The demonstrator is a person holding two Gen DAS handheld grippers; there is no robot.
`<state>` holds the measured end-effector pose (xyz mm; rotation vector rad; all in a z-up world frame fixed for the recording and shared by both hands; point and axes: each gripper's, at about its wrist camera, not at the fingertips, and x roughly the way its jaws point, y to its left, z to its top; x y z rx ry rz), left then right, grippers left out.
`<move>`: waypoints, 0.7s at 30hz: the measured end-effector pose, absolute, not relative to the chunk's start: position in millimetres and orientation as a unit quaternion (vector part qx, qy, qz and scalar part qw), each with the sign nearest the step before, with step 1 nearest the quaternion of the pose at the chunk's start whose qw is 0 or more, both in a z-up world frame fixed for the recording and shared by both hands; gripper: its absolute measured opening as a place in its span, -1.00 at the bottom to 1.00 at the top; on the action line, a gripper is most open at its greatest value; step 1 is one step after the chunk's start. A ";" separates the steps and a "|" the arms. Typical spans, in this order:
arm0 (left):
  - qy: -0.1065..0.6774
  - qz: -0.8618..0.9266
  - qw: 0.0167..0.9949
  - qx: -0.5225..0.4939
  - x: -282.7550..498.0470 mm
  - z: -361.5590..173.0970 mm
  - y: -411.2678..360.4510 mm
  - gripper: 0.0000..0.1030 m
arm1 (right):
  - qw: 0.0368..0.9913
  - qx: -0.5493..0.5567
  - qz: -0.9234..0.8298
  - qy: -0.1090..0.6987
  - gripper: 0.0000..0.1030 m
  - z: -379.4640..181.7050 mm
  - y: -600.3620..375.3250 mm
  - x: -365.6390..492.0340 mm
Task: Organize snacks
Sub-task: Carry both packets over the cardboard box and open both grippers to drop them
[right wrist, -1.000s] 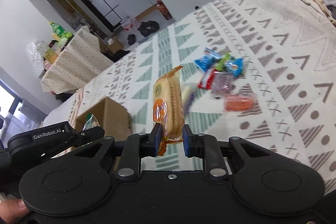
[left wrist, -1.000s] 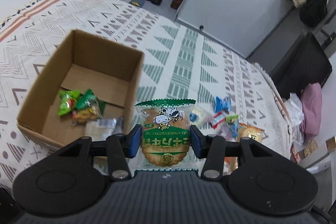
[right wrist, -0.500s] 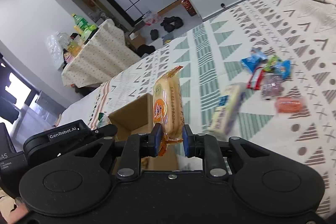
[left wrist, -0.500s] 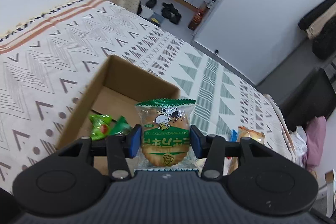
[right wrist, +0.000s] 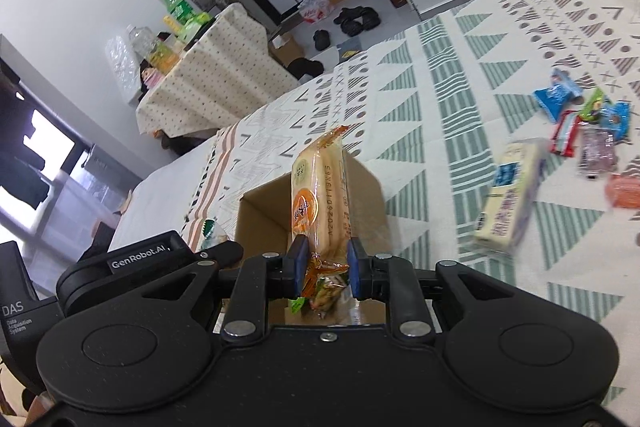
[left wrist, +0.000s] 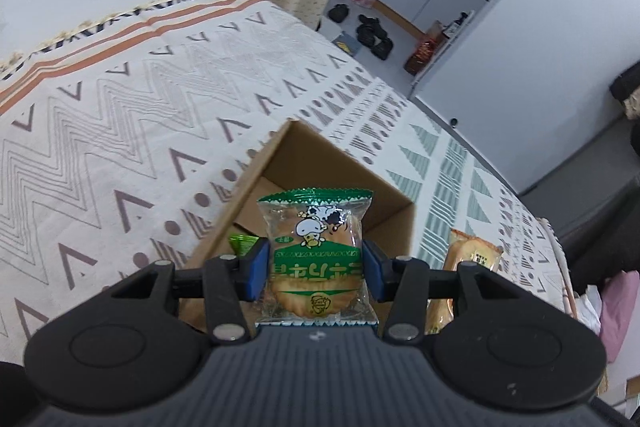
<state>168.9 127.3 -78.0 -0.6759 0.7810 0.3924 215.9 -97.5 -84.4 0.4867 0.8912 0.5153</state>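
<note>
Green-label cracker pack (left wrist: 316, 259), upright, clamped betw. blue pads of L gripper (left wrist: 315, 269), over near edge of open cardboard box (left wrist: 362, 171). R gripper (right wrist: 325, 269) jaws pinched on orange biscuit pack (right wrist: 320, 195), also above box. Beyond: loose snacks (right wrist: 576, 131) on patterned bedspread (left wrist: 120, 131).

green-trimmed cracker packet (left wrist: 316, 263) upright, clamped; orange biscuit pack (right wrist: 322, 195) edge-on, clamped; both before open cardboard box (left wrist: 280, 163); loose snacks (right wrist: 576, 135) on bedspread.
</note>
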 end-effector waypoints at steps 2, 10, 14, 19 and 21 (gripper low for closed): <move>0.373 0.191 0.849 -0.321 169.8 -80.9 128.0 -0.07 | 0.841 0.227 0.246 0.424 -0.59 -85.6 -90.5 217.9; 0.389 0.205 0.838 -0.324 174.4 -90.8 131.2 0.03 | 0.840 0.202 0.248 0.438 -0.42 -94.4 -71.5 225.7; 0.388 0.208 0.837 -0.326 174.4 -91.8 130.5 0.13 | 0.843 0.202 0.233 0.440 -0.33 -97.5 -80.4 223.5; 0.388 0.202 0.842 -0.315 175.8 -90.2 121.2 0.33 | 0.845 0.211 0.208 0.445 -0.14 -103.1 -105.2 217.1; 0.389 0.198 0.845 -0.309 177.1 -89.5 115.8 0.47 | 0.846 0.213 0.200 0.447 -0.10 -105.8 -116.2 214.2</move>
